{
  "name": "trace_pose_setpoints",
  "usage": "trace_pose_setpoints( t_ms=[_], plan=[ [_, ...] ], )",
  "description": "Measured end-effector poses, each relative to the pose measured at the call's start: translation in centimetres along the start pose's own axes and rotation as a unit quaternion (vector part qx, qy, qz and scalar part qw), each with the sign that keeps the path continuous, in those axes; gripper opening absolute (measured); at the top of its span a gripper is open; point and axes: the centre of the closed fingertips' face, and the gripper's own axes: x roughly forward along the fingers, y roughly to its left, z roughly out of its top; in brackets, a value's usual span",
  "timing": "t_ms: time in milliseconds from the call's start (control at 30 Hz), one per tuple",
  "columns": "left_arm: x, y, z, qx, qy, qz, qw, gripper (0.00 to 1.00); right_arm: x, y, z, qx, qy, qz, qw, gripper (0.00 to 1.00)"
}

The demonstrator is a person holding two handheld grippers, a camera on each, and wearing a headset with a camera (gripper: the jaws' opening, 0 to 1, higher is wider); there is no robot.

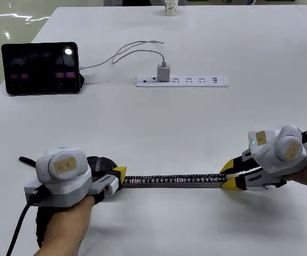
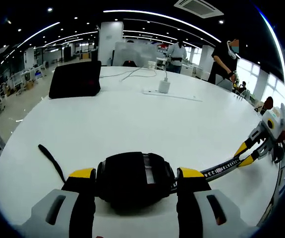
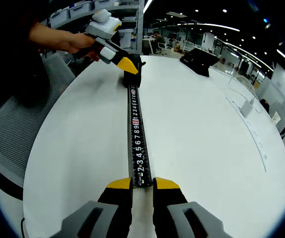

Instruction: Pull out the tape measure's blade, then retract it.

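Note:
The black tape measure case (image 1: 102, 166) (image 2: 135, 177) lies on the white table, and my left gripper (image 1: 117, 177) (image 2: 137, 174) is shut on its two sides. Its black blade (image 1: 174, 180) (image 3: 137, 134) with white numbers runs flat along the table to the right. My right gripper (image 1: 229, 175) (image 3: 142, 184) is shut on the blade's end. In the right gripper view the case (image 3: 132, 75) lies at the far end under the left gripper (image 3: 120, 58). A black wrist strap (image 2: 50, 159) trails left of the case.
A dark tablet (image 1: 41, 68) stands at the back left. A white power strip (image 1: 182, 80) with a charger (image 1: 163, 71) and cable lies in the middle of the table. A paper cup (image 1: 171, 7) stands at the far edge. People stand beyond the table in the left gripper view.

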Motion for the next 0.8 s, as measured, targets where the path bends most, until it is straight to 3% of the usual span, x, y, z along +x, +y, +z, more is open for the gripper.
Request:
trace_pose_setpoints(
  t_ms=[800],
  plan=[
    [0.44, 0.16, -0.53, 0.02, 0.023, 0.017, 0.9994, 0.61, 0.03, 0.02, 0.01, -0.002, 0.008, 0.006, 0.9999, 0.1]
  ],
)
